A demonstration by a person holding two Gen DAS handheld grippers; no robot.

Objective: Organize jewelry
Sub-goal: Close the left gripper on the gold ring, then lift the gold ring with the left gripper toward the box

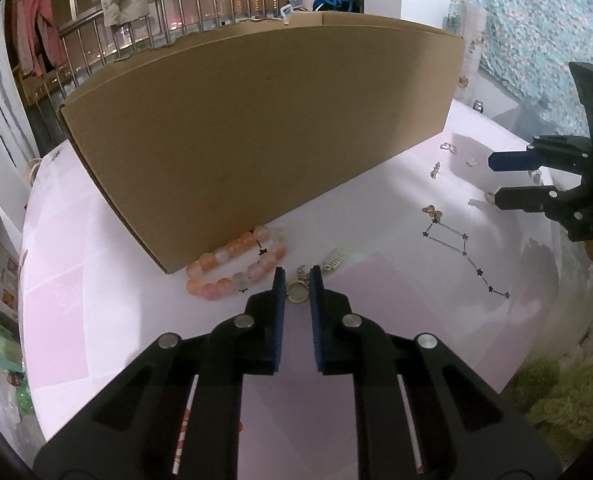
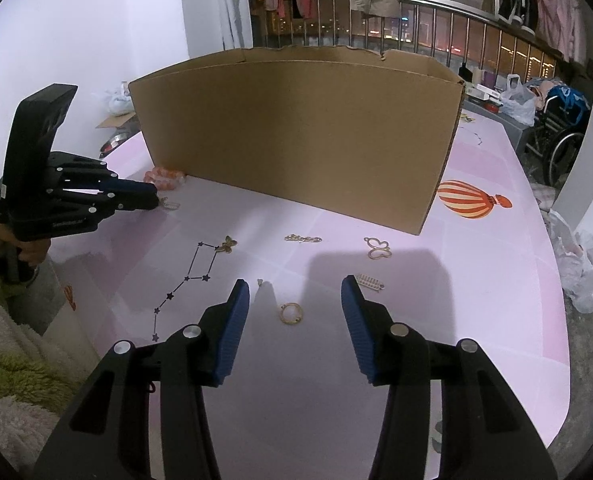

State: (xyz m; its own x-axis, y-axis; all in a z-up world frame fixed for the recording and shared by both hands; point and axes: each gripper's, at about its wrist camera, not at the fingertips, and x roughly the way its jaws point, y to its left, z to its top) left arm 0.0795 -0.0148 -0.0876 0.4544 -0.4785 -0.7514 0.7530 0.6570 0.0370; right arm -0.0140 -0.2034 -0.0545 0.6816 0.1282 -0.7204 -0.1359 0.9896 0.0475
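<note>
Left gripper (image 1: 297, 280) jaws narrowing around gold ring charm (image 1: 297, 293) on table (image 1: 376, 280), beside bead bracelet (image 1: 236, 266) at box (image 1: 256, 120); contact unclear. Right gripper (image 2: 295, 294) jaws sitting half-open, straddling gold ring (image 2: 291, 313), not touching

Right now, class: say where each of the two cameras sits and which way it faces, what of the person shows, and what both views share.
Left wrist: on the left gripper, looking down at a gold ring charm between near-shut jaws, bead bracelet beside; right gripper shows.
Right wrist: on the right gripper, jaws open around a gold ring; a hand and fleecy sleeve show.
Shared: cardboard box, star print, pink table.
</note>
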